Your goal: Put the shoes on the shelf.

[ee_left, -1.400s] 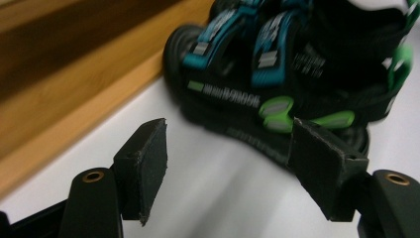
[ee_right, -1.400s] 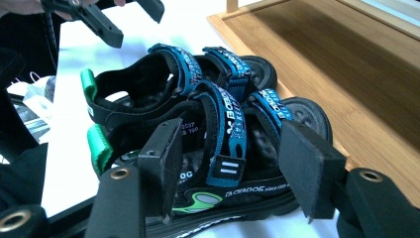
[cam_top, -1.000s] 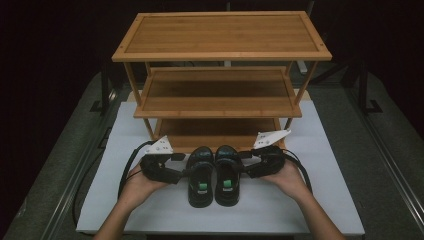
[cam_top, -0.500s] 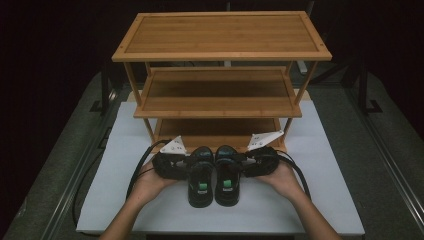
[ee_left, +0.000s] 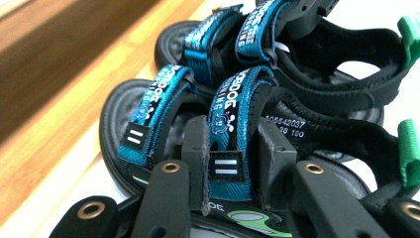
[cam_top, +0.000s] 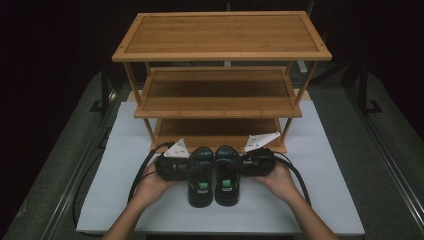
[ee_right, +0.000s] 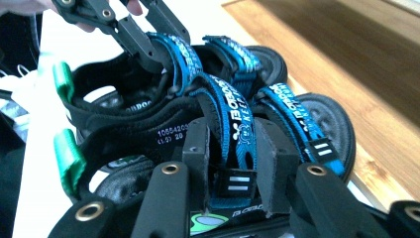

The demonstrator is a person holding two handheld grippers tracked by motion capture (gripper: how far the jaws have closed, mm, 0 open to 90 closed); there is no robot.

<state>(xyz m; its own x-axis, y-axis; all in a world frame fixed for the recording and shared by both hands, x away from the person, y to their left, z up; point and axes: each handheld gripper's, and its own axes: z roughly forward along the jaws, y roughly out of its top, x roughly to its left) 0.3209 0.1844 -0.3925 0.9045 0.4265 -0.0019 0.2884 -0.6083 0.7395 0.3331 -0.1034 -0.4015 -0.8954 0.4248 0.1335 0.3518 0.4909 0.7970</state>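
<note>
Your left gripper (cam_top: 186,169) has just been closing, its pads seemingly clamped on the left sandal's (cam_top: 201,175) blue strap (ee_left: 233,124). Your right gripper (cam_top: 246,163) likewise grips the right sandal (cam_top: 227,174). Both sandals sit touching on the counter (cam_top: 125,150), before the rack (cam_top: 220,100).

Black sandals (cam_top: 214,175) — blue straps, white lettering, green heel tabs — before a light-brown wooden rack (cam_top: 220,35).

My 2 sandals (cam_top: 214,175) have woven cloth straps (ee_left: 233,106), matt rubbery soles; the rack (cam_top: 220,37) is smooth wood.
</note>
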